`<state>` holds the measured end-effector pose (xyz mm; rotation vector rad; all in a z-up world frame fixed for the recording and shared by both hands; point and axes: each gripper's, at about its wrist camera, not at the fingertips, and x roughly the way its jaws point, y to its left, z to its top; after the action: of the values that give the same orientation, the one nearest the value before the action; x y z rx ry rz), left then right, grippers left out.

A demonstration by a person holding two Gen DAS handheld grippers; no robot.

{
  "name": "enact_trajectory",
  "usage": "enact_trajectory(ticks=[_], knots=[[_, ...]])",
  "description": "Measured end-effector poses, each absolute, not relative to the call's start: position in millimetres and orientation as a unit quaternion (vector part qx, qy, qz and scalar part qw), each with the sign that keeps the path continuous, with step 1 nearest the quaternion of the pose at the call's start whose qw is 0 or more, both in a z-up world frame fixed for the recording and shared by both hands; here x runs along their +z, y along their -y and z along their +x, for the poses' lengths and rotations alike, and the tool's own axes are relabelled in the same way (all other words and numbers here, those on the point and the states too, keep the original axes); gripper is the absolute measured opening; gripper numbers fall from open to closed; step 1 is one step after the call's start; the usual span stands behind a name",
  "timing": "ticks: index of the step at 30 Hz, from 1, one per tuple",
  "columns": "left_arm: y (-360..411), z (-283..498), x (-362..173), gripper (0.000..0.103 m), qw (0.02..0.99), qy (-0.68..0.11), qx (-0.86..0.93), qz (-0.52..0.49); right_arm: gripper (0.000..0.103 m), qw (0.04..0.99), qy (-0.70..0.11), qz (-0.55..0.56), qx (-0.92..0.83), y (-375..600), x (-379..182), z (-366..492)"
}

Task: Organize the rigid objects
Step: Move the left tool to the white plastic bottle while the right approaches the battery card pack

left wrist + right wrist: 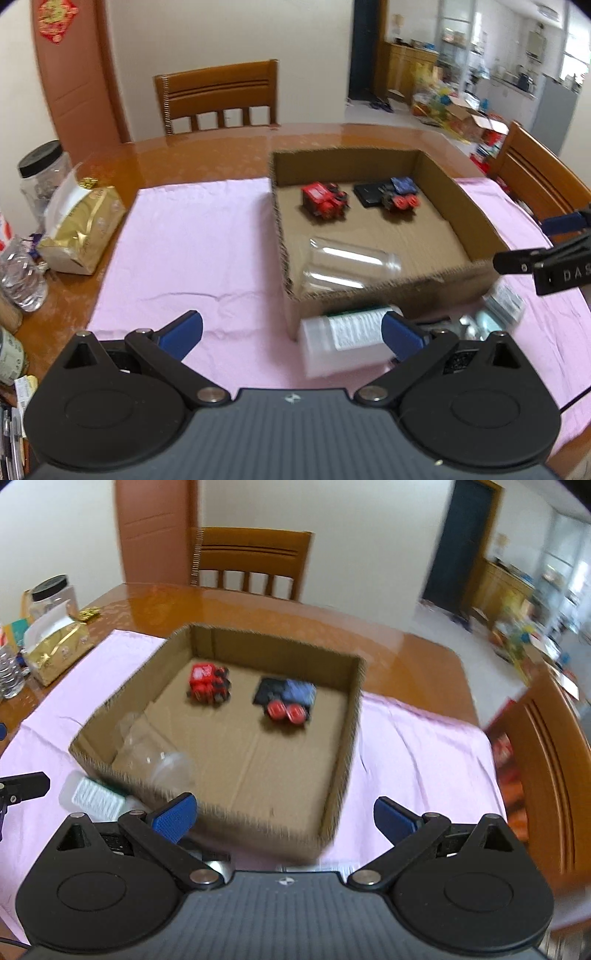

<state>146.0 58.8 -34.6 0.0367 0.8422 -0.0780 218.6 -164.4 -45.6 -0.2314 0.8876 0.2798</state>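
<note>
An open cardboard box (476, 218) (343, 746) stands on a pink cloth (192, 236) (413, 746). Inside lie a red toy (325, 201) (207, 683), a blue and red toy (400, 195) (290, 701) on a black flat item, and a clear plastic bottle (351, 266) (159, 757). A white labelled bottle (343, 339) (92, 797) lies on the cloth in front of the box. My left gripper (291, 330) is open and empty, its right finger at the white bottle. My right gripper (284, 814) is open and empty over the box's near wall.
Small packets (495, 310) lie by the box's near right corner. A gold bag (81, 229) (59, 646), a jar (40, 173) (51, 594) and a crumpled bottle (22, 273) sit on the wooden table's left. Wooden chairs (218, 99) (546, 746) stand behind and right.
</note>
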Motion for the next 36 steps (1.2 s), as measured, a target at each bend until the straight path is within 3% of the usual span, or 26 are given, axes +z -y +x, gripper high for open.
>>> enact_trajectory(ticks=[11, 22, 36], knots=[[-36, 155, -51, 0.102, 0.902, -0.426, -0.064, 0.023, 0.103, 0.884, -0.450, -0.104, 0.072, 177, -70, 158], [0, 185, -75, 0.102, 0.892, -0.450, -0.005, 0.025, 0.103, 0.877, -0.448, -0.093, 0.146, 210, -87, 185], [-14, 156, -104, 0.102, 0.876, -0.474, 0.082, 0.021, 0.103, 0.860, -0.470, -0.089, 0.178, 246, -119, 208]])
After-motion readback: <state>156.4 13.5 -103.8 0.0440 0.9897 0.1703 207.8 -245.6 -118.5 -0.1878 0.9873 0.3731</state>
